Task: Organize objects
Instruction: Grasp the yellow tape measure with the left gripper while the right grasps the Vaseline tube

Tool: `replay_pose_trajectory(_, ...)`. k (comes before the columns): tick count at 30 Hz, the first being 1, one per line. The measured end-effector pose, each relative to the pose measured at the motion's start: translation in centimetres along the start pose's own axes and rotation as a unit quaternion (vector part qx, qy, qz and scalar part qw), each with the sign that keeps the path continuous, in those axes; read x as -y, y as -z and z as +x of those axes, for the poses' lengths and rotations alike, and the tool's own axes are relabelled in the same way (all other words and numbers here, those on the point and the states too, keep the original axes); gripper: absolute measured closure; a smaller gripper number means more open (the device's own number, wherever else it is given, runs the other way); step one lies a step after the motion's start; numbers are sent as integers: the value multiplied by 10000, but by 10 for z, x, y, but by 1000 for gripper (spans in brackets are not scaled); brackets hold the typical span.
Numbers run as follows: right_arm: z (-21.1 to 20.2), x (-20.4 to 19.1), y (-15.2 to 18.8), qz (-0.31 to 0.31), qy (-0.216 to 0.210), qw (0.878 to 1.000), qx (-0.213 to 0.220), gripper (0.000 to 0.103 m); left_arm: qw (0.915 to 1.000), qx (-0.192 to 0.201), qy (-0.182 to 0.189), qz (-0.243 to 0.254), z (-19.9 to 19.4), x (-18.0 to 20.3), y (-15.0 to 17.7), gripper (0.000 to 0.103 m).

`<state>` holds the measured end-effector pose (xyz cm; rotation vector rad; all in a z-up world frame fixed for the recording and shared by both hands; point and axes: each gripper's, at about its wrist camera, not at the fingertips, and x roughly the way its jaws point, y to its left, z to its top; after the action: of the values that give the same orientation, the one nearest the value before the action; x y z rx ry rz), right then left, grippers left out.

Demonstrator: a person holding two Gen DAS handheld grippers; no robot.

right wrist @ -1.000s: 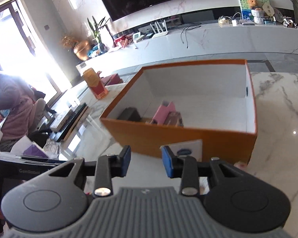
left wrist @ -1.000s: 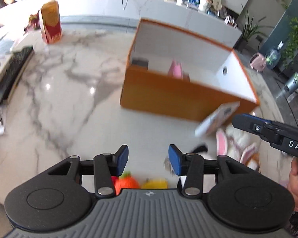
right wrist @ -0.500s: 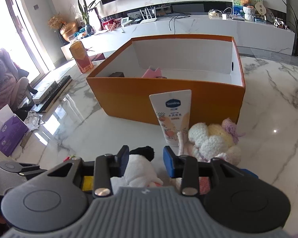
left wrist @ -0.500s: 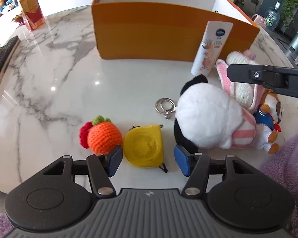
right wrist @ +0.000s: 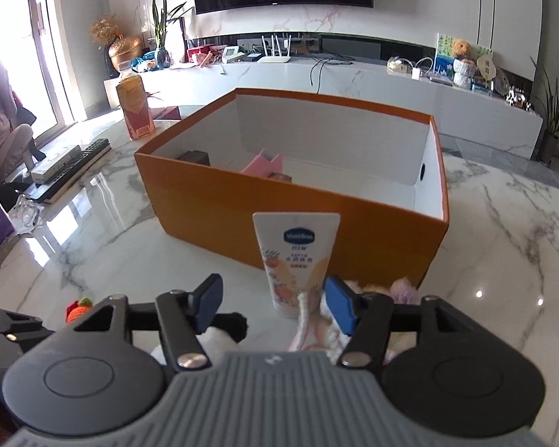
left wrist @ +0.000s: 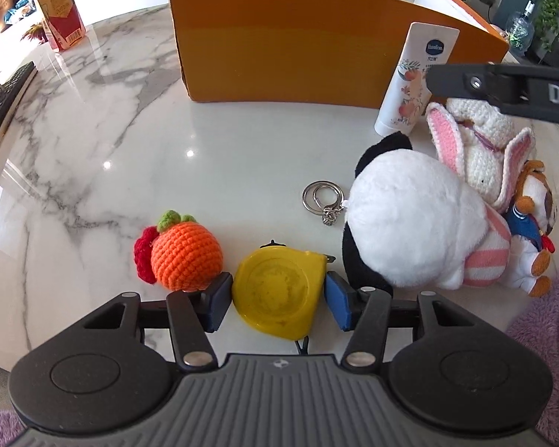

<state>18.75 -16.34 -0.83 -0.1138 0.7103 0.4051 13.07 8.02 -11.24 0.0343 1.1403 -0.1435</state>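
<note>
- One marble table (left wrist: 93, 149); on it, left to right in my left view: one crochet orange (left wrist: 184, 257) with a red crochet bit (left wrist: 142, 262) touching its left side, one yellow tape measure (left wrist: 277, 290), one key ring (left wrist: 322, 195), one panda plush (left wrist: 402, 223), one crochet rabbit (left wrist: 480, 149), one small dog toy (left wrist: 532, 223).
- One lotion tube (left wrist: 415, 78) stands upright on its cap, just in front of the one orange box (left wrist: 298, 59), beside the rabbit.
- Inside the box, right view: one pink piece (right wrist: 262, 167) and one dark block (right wrist: 194, 157), both near the front wall; the rest of the white floor is bare.
- Far left of the table: one red-labelled bottle (left wrist: 58, 13), one keyboard (left wrist: 4, 100).
- My left gripper (left wrist: 275, 300) points steeply down at the table. The tape measure sits between the blue pads; jaws closing, a slim gap shows on each side, not pinching. Left pad is touching or just beside the orange; I cannot tell which.
- My right gripper (right wrist: 270, 305) tilts down more gently, over the plush pile. Jaws opening and spread; the tube stands beyond the fingertips, toward the right pad, not gripped. A rabbit ear (right wrist: 303, 320) and the panda's black ear (right wrist: 229, 322) lie below the pads.
- In the left view one finger of my right gripper (left wrist: 502, 82) crosses above the rabbit, in front of the tube.
</note>
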Motion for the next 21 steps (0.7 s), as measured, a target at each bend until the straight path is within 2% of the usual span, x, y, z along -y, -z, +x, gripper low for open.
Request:
replay_pose_trajectory(5,22,-4,-6,-143,276,9995,-115,32,9998,22,150,-149,-5,-4,-3,41)
replay_pose_trajectory(15,52,-10,-12,54,419,9988,-257,33,9974,188,463,-511,-30,-17,-19,41)
replay_pose_trajectory(19,57,-13,-14,20,587,9981,-201,43,9966,255,549,-550,-38,-18,-24,41)
replay_pose_trajectory(20,57,-13,-14,-2,599,9980,-176,50,9965,278,563,-553,-39,-18,-26,41)
replay_pose_trajectory(21,57,-12,-14,-21,574,9982,-167,50,9963,301,579,-563,-41,-18,-27,41)
